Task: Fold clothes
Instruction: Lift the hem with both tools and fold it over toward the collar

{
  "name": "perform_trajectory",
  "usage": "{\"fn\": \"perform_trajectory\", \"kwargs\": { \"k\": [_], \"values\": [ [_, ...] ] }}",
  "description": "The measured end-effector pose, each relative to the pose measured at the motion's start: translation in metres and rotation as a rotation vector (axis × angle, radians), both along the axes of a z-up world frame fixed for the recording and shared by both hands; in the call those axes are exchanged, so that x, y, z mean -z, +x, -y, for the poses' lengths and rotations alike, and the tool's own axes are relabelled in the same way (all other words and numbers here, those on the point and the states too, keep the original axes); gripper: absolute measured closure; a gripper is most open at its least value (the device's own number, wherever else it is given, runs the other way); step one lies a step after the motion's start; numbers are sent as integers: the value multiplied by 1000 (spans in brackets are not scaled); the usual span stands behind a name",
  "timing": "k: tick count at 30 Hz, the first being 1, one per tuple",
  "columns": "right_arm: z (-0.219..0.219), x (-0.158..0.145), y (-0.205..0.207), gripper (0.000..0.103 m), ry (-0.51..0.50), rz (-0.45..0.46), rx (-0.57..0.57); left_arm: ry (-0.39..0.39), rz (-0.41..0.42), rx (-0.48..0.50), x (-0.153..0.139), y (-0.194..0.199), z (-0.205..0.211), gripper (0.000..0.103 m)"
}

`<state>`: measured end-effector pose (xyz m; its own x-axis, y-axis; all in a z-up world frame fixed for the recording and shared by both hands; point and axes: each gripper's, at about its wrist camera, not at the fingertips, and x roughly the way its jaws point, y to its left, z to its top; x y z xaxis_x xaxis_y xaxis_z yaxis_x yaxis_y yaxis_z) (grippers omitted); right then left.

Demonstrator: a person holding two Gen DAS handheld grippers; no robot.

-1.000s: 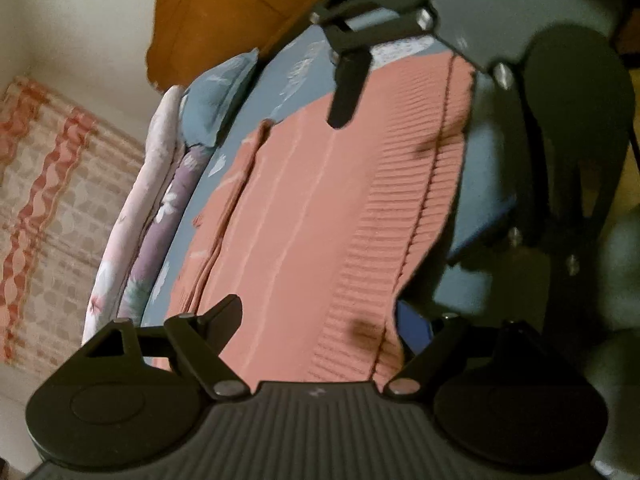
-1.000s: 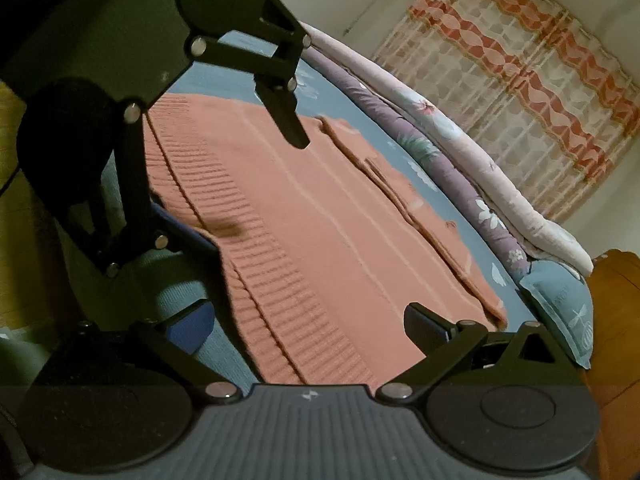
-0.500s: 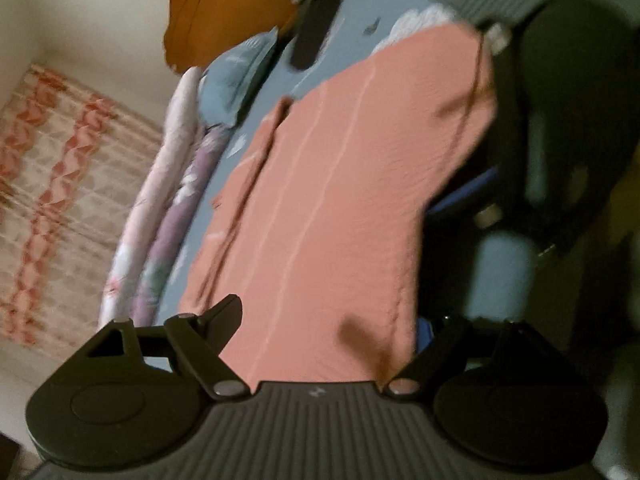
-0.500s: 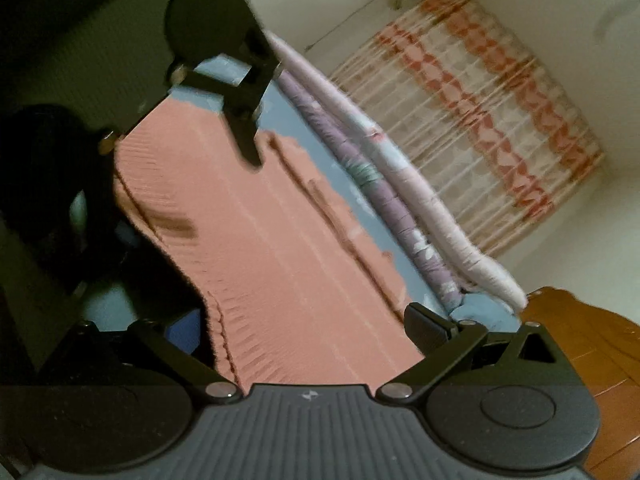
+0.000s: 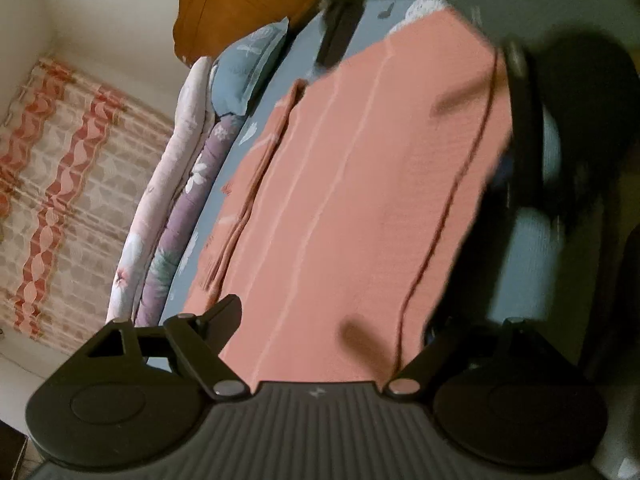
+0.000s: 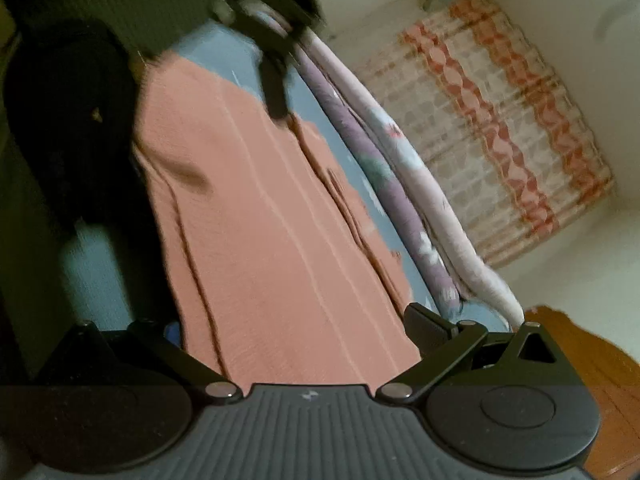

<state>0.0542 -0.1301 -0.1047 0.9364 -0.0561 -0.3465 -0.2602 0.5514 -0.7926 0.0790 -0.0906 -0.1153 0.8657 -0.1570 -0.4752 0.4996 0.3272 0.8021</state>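
Lying flat along the blue bedsheet [image 5: 532, 248], one salmon-pink knitted sweater [image 5: 340, 208] fills the middle of both wrist views, spread smooth, most likely so that its edges can be picked up for a fold. One narrow strip of it, seemingly a sleeve [image 5: 256, 184], is already turned in along the edge nearer the wall, left of centre in the left view and right of centre in the right view.

Two grippers are in play. The left gripper [image 5: 352, 320] sits at the bottom of its own frame with its jaws spread wide and nothing between them; the sweater's near end lies under and ahead of the gap, and whether the fingertips touch the cloth cannot be told. The right gripper [image 6: 296, 324] also has its jaws parted and grasps nothing, poised over the opposite end of the same garment. Each shows blurred at the top of the other's view, so they face one another across the sweater, probably to take matching ends.

Beyond it, two rolled quilts [image 6: 404, 184] line the far side, one purple and one pale pink. One blue pillow [image 5: 248, 68] rests beside a wooden headboard [image 5: 236, 4], and one patterned curtain [image 6: 504, 120] hangs behind.
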Motion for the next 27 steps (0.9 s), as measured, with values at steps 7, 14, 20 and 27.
{"fn": "perform_trajectory", "kwargs": {
  "k": [7, 14, 20, 27],
  "values": [
    [57, -1, -13, 0, -45, -34, 115, 86, 20, -53, 4, 6, -33, 16],
    [48, -1, -6, 0, -98, -24, 103, 114, 43, -5, 6, 5, -14, 16],
    [56, -5, 2, 0, -86, -67, 89, 123, 28, -26, 6, 13, -23, 14],
    [76, -6, 2, 7, -139, -112, 111, 205, 13, -25, 16, 11, -30, 42]
  ]
}}
